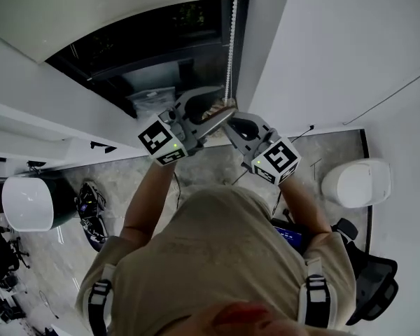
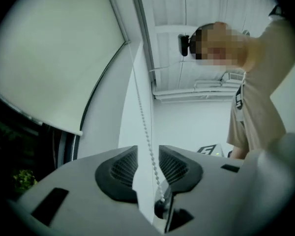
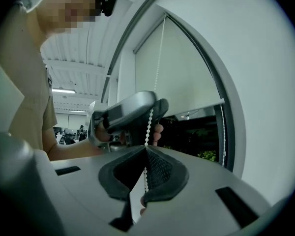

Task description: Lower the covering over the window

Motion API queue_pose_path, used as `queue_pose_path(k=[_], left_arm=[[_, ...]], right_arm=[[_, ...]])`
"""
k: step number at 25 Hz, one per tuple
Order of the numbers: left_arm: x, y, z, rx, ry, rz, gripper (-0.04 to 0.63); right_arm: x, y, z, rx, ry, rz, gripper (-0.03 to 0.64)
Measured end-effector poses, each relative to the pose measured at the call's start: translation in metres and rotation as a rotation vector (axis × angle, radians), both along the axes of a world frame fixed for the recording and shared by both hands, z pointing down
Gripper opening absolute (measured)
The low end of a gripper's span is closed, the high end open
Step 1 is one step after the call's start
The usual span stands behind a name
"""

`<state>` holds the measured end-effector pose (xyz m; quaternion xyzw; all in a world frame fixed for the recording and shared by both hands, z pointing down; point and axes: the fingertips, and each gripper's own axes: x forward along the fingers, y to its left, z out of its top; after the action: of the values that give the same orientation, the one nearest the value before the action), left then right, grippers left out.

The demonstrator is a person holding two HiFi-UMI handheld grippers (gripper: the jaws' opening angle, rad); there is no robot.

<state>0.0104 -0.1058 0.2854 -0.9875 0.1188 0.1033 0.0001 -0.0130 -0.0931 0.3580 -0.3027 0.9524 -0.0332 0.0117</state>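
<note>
our right gripper (image 3: 145, 155), fingers (image 3: 161, 170) clamped on the bead chain (image 3: 148, 124), our left gripper (image 2: 147, 156), fingers (image 2: 119, 170) apart with that chain passing between them, roller blind (image 1: 112, 5) covering the top of the window (image 1: 150, 47), chain hanging at its right edge

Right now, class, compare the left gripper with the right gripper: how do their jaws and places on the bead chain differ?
The left gripper has jaws apart, the bead chain running loose between them; the right gripper has jaws shut on that chain. The left gripper sits further up the chain than the right gripper. Both are grey and sit on the same chain.
</note>
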Motion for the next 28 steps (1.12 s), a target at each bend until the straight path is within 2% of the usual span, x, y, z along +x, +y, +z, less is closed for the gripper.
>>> queue_pose_path(k=[1, 2, 4, 6, 7, 8, 9, 11, 15, 16, 18, 21, 22, 23, 24, 26, 28], left_arm=[[0.006, -0.003, -0.001, -0.01, -0.012, -0.008, 0.088], [0.01, -0.003, 0.0, -0.028, -0.012, 0.002, 0.031], [0.012, 0.001, -0.001, -0.067, 0.025, 0.036, 0.023], [0.008, 0.007, -0.003, -0.054, 0.037, 0.022, 0.023], [0.006, 0.01, 0.0, -0.042, 0.021, 0.005, 0.023], [0.005, 0.013, 0.006, -0.04, -0.005, -0.009, 0.023], [0.006, 0.016, 0.017, -0.05, -0.035, -0.016, 0.023], [0.01, 0.021, 0.043, -0.095, -0.081, -0.004, 0.023], [0.017, 0.037, 0.066, -0.149, -0.083, 0.023, 0.023], [0.018, 0.039, 0.066, -0.147, -0.08, 0.02, 0.023], [0.017, 0.042, 0.064, -0.133, -0.08, 0.018, 0.023], [0.011, 0.045, 0.06, -0.087, -0.086, 0.034, 0.023], [0.007, 0.045, 0.059, -0.083, -0.078, 0.048, 0.03], [0.0, 0.043, 0.055, -0.092, -0.054, 0.061, 0.129], [-0.007, 0.038, 0.047, -0.107, -0.014, 0.067, 0.195], [-0.019, 0.028, 0.02, -0.102, 0.061, 0.055, 0.196], [-0.011, 0.022, -0.005, -0.044, 0.056, 0.04, 0.195]], right_arm=[[-0.002, 0.001, 0.0, -0.004, -0.01, -0.003, 0.009], [-0.002, 0.001, 0.001, -0.008, -0.024, 0.0, 0.011], [0.001, 0.002, 0.001, 0.015, -0.039, 0.017, 0.01], [0.011, 0.006, -0.005, 0.084, -0.056, 0.042, 0.011], [0.021, 0.009, -0.012, 0.117, -0.092, 0.063, 0.019], [0.033, 0.011, -0.02, 0.137, -0.147, 0.088, 0.061], [0.044, 0.013, -0.03, 0.147, -0.199, 0.11, 0.095], [0.056, 0.013, -0.05, 0.161, -0.241, 0.118, 0.114], [0.031, 0.008, -0.068, 0.167, -0.169, 0.062, 0.113], [0.026, 0.007, -0.068, 0.17, -0.155, 0.063, 0.105], [0.021, 0.008, -0.07, 0.195, -0.125, 0.084, 0.027], [0.022, 0.008, -0.072, 0.217, -0.107, 0.12, 0.011], [0.024, 0.005, -0.067, 0.196, -0.111, 0.122, 0.009], [0.025, 0.001, -0.057, 0.158, -0.107, 0.115, 0.009], [0.024, -0.001, -0.043, 0.112, -0.087, 0.102, 0.009], [0.016, -0.001, -0.014, 0.035, -0.039, 0.066, 0.009], [0.008, 0.004, -0.004, 0.016, -0.026, 0.035, 0.009]])
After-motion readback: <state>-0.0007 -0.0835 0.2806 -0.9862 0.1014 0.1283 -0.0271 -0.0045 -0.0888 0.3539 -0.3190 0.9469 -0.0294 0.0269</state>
